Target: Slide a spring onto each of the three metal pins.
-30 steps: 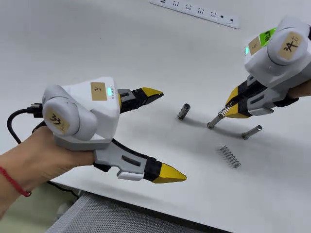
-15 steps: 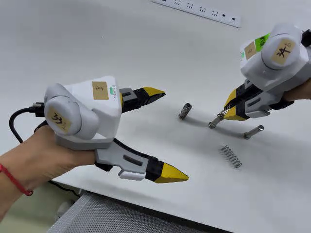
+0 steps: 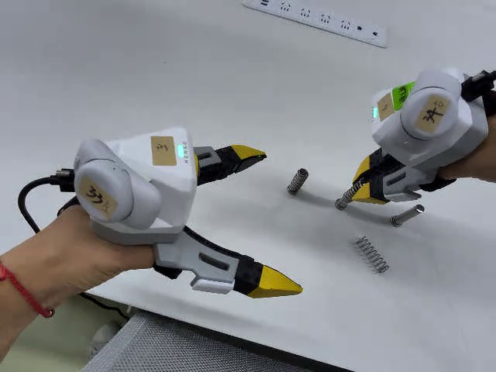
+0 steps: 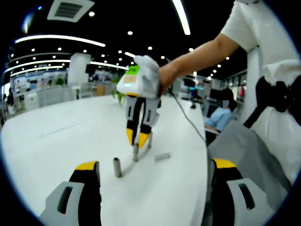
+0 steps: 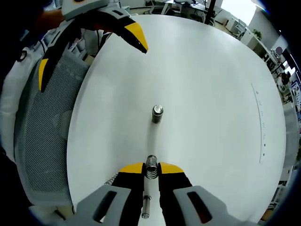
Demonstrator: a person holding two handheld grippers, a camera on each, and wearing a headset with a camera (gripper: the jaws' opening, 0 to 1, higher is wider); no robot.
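L gripper (image 3: 263, 221) sits near left, over the near edge of the white table (image 3: 155, 70). Its jaws are spread wide w/ nothing btwn them. Right of it, mid-table, a sprung pin (image 3: 297, 180) stands on end, apart from both grippers. Next right is the held pin (image 3: 346, 198), tilted w/ its lower end down at the tabletop and a spring (image 5: 151, 167) coiled round its upper part. R gripper (image 3: 364, 186) comes in from the far right, jaws pressed together on that upper part, pinching pin and spring. Nearer than that, a loose spring (image 3: 370, 254) lies flat on the table, untouched. Just right of the held pin's lower end a bare pin (image 3: 407, 215) lies on its side. A power strip (image 3: 314, 17) lies along the far side.
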